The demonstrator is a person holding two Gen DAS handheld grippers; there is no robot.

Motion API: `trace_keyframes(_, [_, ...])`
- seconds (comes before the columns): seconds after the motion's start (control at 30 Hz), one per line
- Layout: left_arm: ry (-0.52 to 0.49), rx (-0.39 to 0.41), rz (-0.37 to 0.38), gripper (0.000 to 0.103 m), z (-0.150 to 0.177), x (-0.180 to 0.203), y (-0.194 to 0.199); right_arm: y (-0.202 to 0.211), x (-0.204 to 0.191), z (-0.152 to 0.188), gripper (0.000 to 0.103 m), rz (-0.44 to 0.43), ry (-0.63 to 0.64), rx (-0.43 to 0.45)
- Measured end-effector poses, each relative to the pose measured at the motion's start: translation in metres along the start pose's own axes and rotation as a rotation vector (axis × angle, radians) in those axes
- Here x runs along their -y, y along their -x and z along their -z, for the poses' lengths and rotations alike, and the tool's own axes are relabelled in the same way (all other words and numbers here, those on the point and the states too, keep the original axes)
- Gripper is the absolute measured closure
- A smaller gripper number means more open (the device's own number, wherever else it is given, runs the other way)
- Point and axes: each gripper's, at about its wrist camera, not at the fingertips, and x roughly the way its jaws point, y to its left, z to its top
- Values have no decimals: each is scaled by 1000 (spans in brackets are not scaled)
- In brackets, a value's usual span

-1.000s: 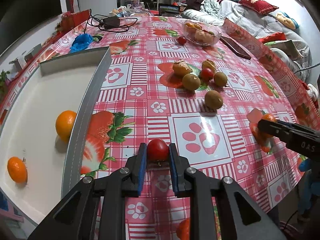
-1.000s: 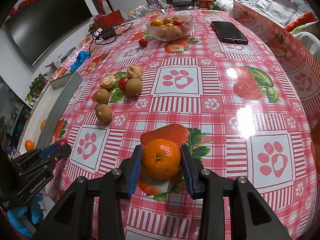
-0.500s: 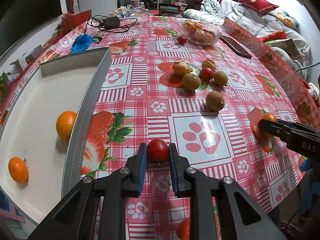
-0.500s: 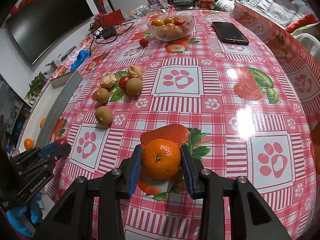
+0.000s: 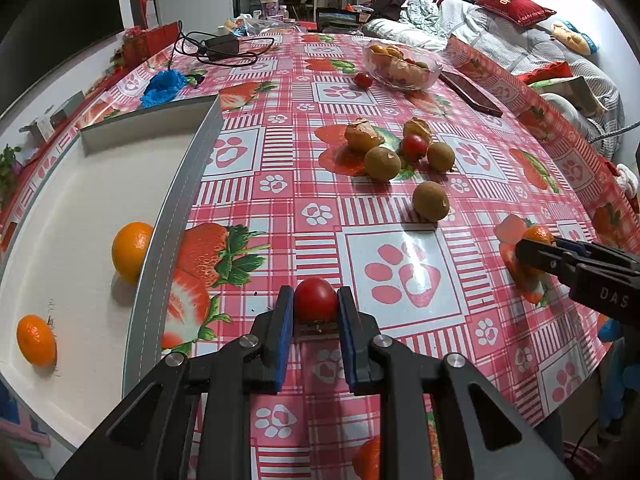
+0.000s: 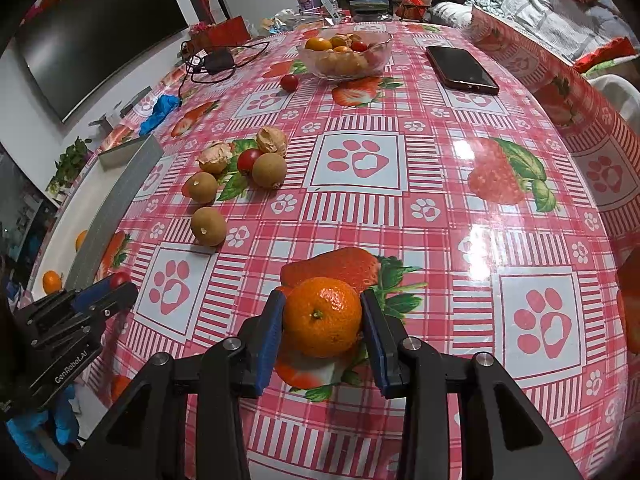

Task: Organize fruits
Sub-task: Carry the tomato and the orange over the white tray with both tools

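Observation:
My left gripper [image 5: 315, 307] is shut on a red cherry tomato [image 5: 315, 300] just above the tablecloth, right of a white tray [image 5: 72, 200] that holds two oranges [image 5: 130, 250] [image 5: 36, 340]. My right gripper [image 6: 322, 316] is shut on a mandarin orange [image 6: 322, 316] low over the table. A cluster of brown longans [image 5: 382, 164], peeled husks [image 5: 362, 136] and one cherry tomato [image 5: 414, 147] lies mid-table. The right gripper shows in the left wrist view [image 5: 536, 246]; the left gripper shows in the right wrist view [image 6: 116, 284].
A glass bowl of fruit [image 6: 344, 54] stands at the far side with a loose cherry tomato [image 6: 289, 82] beside it. A phone [image 6: 462, 69], a blue glove [image 5: 164, 84] and a charger with cable [image 5: 218, 46] lie farther back. The table edge is near on the right.

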Motion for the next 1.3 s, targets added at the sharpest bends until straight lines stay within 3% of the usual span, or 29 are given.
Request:
trace_keyframes(0.17, [-1,-6,6,80,-1,0,0,-1,-1,-1,63,19,18,2])
trace_keyframes(0.27, [20,-15,49,80,-2,-5,4,1,-1,0,64,9,4,1])
trace_keyframes(0.67, [55,42,83,80,-17,-22,34,18,-14,-14,64,-48,-7,12])
trace_keyframes(0.97, [105,113,32,80,-27,-67,62,15,-59,-34,64,-117,44,2])
trace_keyframes(1.3, [221,127,-78,80,-23,-143,64,-3,-148,-54,64,-212,173,-29])
